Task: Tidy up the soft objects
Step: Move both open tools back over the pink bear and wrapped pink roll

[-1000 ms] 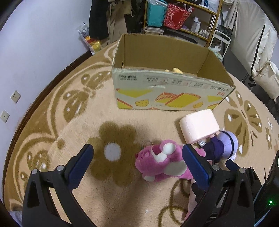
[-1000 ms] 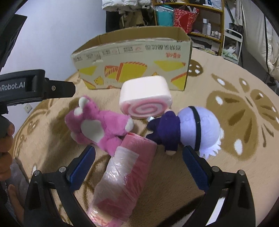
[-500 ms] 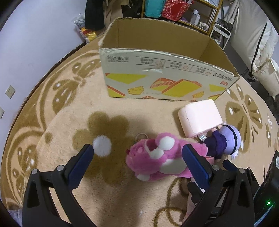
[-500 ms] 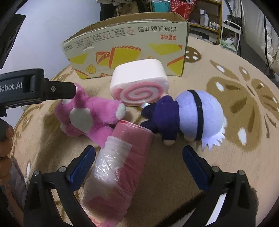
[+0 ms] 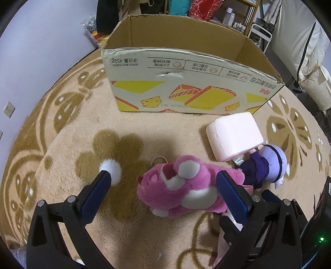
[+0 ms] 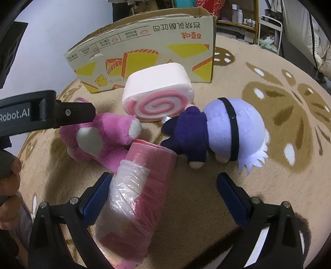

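A pink plush bear (image 5: 182, 186) lies on the rug, partly between the open jaws of my left gripper (image 5: 165, 192); it also shows in the right wrist view (image 6: 99, 140). Behind it lie a pink swirl-roll cushion (image 5: 233, 136) (image 6: 159, 95) and a purple-haired doll (image 5: 266, 165) (image 6: 223, 130). A pink roll wrapped in clear plastic (image 6: 136, 194) lies against the left finger of my open right gripper (image 6: 163, 198). An open cardboard box (image 5: 186, 78) (image 6: 149, 49) stands beyond the toys.
The beige patterned rug (image 5: 62, 144) covers the floor. A wall (image 5: 41, 41) runs along the left. Shelves with bags and bottles (image 5: 227, 12) stand behind the box, and white bedding (image 5: 310, 62) lies at the right.
My left gripper has moved forward and lower toward the pink bear, which now sits partly between its jaws. My right gripper has moved closer to the wrapped pink roll and the doll.
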Demonstrator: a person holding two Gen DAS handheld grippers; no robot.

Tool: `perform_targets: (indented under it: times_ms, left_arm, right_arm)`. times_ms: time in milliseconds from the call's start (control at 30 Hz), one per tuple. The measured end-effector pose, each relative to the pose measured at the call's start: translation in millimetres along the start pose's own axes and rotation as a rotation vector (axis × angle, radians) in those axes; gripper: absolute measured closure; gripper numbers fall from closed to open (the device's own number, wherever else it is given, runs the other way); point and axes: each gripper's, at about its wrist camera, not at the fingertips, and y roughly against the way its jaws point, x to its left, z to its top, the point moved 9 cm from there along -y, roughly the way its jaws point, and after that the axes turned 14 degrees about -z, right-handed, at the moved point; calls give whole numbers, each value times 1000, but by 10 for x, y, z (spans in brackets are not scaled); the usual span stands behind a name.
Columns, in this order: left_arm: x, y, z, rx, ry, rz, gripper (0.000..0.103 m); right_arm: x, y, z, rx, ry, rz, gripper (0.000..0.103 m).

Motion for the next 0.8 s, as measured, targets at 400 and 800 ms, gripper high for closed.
perform_targets:
  times_ms: [400,800]
  left_arm:
    - [-9,-118,26,9,7,2,3]
    - [22,-167,55,10,28,-9,3]
  right_arm:
    - [32,-53,7,9,-5,0,0]
    - [27,-64,10,10,-4,-1,0]
